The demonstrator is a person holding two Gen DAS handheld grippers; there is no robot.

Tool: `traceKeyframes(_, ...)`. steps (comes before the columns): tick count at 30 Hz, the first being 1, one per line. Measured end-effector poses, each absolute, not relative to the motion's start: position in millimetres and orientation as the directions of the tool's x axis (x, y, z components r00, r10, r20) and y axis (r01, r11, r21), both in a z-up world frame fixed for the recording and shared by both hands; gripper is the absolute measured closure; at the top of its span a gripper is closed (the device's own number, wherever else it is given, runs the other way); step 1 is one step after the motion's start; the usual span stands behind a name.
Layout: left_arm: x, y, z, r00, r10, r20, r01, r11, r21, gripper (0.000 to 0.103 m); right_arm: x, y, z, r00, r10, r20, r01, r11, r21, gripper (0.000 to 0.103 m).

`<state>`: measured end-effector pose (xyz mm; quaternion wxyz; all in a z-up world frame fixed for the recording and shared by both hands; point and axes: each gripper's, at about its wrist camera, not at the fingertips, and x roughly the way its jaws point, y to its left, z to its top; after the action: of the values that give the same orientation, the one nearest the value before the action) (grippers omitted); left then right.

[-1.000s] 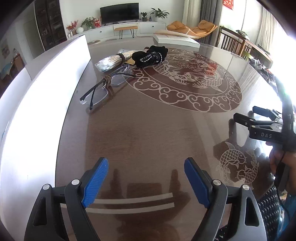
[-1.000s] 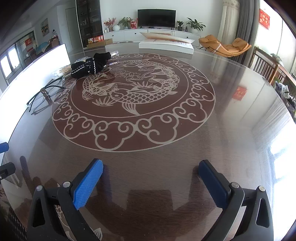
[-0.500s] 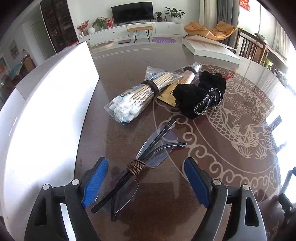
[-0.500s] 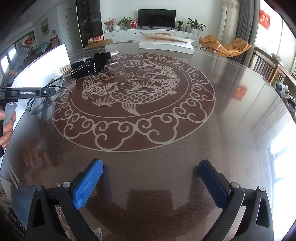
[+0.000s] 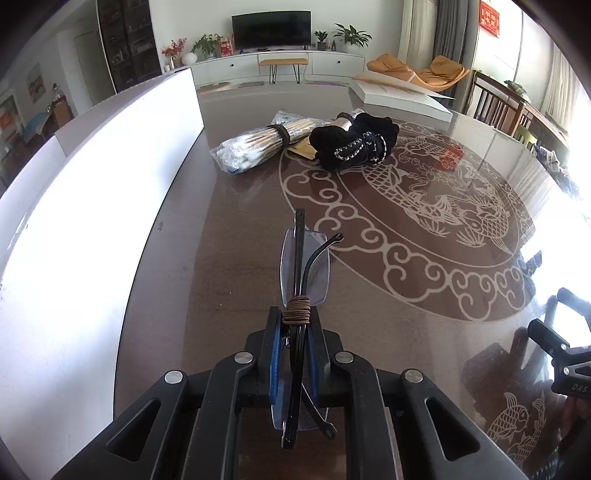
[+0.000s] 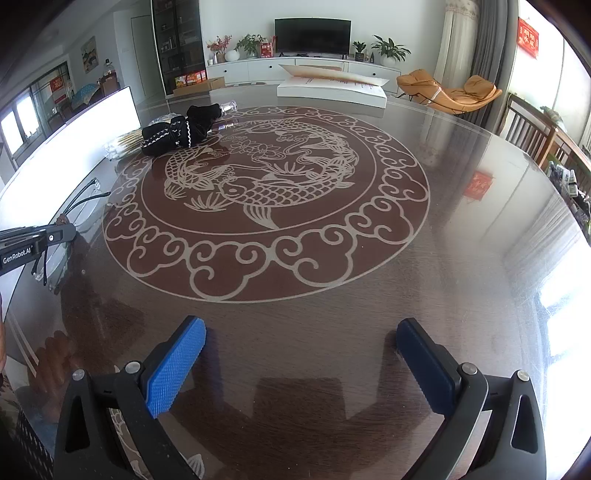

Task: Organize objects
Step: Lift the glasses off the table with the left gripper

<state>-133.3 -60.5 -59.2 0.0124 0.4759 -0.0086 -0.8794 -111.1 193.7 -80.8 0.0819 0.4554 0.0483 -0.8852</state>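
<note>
Both wrist views low, angled down, sharing table [image 5: 236, 206]

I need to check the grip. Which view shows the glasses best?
The left wrist view: the folded glasses sit centred and close, clamped between the left gripper jaws. The right wrist view shows only their temple tips at its left edge, partly hidden behind that gripper.

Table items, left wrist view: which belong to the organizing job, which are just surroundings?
Job:
- glasses, clamped in the left gripper
- cotton swab bundle
- black glove
- white box

Surroundings:
- TV
- orange lounge chair
- potted plants
</note>
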Motion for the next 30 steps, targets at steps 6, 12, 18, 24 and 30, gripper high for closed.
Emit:
traceKeyframes(6,-130,-59,-62,-0.561,-0.057,-0.826,0.021,-0.998,0.054,0.055,-111,194,-81,-0.572,-0.101,-0.814,0.189,-0.982,-0.011,0.000)
traceKeyframes(12,-137,-70,-68,-0.559,-0.036,-0.828,0.039,-0.999,0.016,0.026,-111,194,-81,-0.572,-0.101,-0.814,0.189,-0.982,-0.011,0.000)
traceKeyframes(18,-138,-81,-74,-0.571,-0.051,-0.819,0.086,-0.996,0.002,0.000,-111,194,-81,-0.572,-0.101,-0.814,0.189,-0.982,-0.011,0.000)
traceKeyframes(24,-137,-79,-75,-0.574,-0.060,-0.817,0.094,-0.996,0.007,0.000,-111,194,-81,-0.572,-0.101,-0.814,0.189,-0.982,-0.011,0.000)
traceKeyframes(30,-137,-79,-75,-0.574,-0.059,-0.817,0.094,-0.996,0.006,0.000,-111,194,-81,-0.572,-0.101,-0.814,0.189,-0.982,-0.011,0.000)
